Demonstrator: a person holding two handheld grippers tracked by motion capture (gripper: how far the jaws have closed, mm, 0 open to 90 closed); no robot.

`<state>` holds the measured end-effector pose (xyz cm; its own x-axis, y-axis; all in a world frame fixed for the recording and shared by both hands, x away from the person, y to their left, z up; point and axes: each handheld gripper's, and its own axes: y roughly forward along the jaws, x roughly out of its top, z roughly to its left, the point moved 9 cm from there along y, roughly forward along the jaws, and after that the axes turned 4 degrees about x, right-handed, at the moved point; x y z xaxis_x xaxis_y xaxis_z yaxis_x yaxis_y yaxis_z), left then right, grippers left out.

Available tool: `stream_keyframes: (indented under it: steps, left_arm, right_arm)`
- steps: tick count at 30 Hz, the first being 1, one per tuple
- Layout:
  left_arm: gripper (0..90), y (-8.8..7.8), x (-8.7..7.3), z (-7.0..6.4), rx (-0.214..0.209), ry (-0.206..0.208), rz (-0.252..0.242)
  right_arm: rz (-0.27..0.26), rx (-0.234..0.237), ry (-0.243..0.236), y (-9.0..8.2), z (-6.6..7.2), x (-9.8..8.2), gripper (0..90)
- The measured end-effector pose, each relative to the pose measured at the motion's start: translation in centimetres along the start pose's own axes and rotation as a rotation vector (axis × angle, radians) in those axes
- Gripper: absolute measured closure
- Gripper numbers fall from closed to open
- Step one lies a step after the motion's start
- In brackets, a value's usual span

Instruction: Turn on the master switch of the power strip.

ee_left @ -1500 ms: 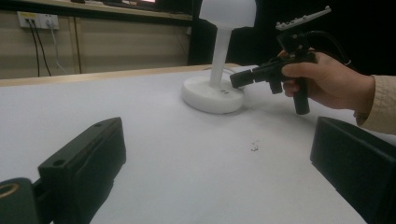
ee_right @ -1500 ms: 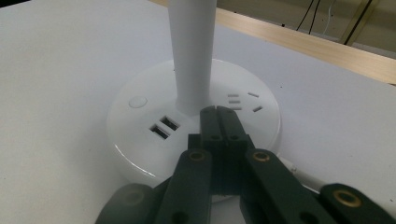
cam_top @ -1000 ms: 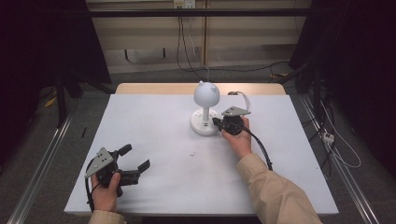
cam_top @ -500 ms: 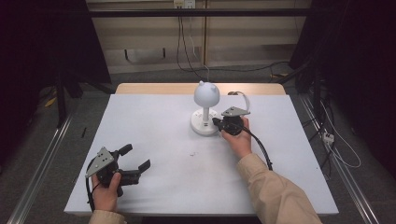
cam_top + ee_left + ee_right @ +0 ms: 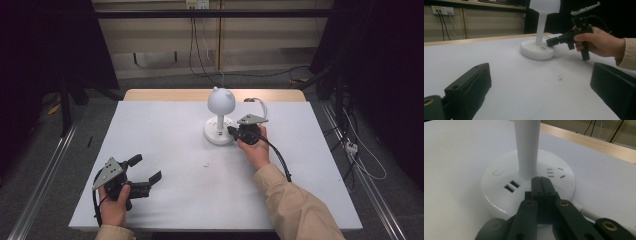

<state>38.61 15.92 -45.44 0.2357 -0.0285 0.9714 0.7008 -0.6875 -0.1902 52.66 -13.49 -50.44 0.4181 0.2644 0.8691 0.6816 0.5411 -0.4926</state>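
1 white desk lamp mid-desk toward the far edge, right tongs together at its base.
2 USB slots, 1 round button and 1 set of plug slots show on the round base in the right gripper view; no brand, label or writing legible anywhere. The right tongs are pressed together, holding nothing, tips over the base top just in front of the stem. The left tongs stand apart, empty, low over the white desk near its front left corner, well away from the lamp. Judgement: hard glossy plastic, so stiff and slippery; wide base looks weighted, globe head top-heavy. Best hold is the slim stem, low down, or the base rim; pushing high would likely tip it.
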Motion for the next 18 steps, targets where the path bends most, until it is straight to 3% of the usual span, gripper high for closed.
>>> stream_keyframes:
  steps: [18]
  left_arm:
    - [3.2, -0.14, 0.11, -0.08, 0.003, 0.0, -0.006]
  right_arm:
    - [0.019, -0.001, -0.003, 0.08, 0.01, -0.05, 90.0]
